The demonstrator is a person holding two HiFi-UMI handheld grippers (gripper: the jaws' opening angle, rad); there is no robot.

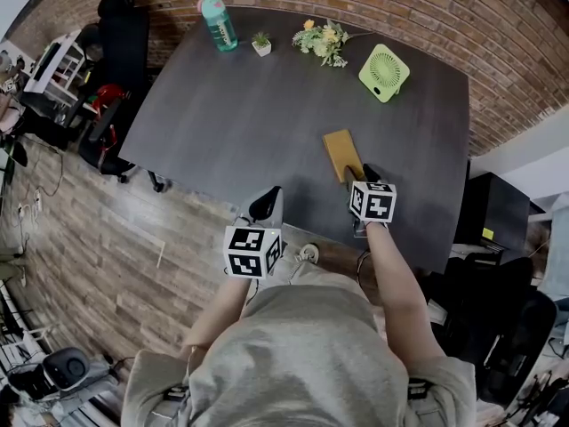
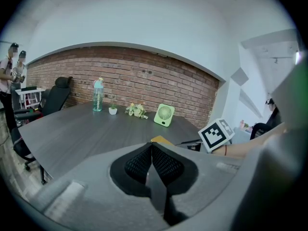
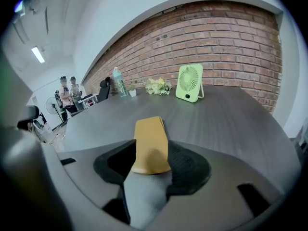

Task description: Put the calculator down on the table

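Note:
A mustard-yellow calculator (image 1: 341, 154) lies flat on the dark table (image 1: 249, 123), right of the middle. My right gripper (image 1: 360, 174) is at its near end. In the right gripper view the calculator (image 3: 150, 141) fills the space between the two black pads, which sit against its long edges, so the right gripper (image 3: 151, 160) is shut on it. My left gripper (image 1: 267, 205) hovers at the table's near edge, left of the right one. Its pads meet, with nothing between them (image 2: 152, 150). From there the calculator (image 2: 161, 140) shows just beyond.
Along the far edge of the table stand a teal bottle (image 1: 218, 21), a small potted plant (image 1: 261, 44), a bunch of flowers (image 1: 323, 41) and a green fan (image 1: 384, 72). Black office chairs (image 1: 116, 43) stand off the left end. A brick wall runs behind.

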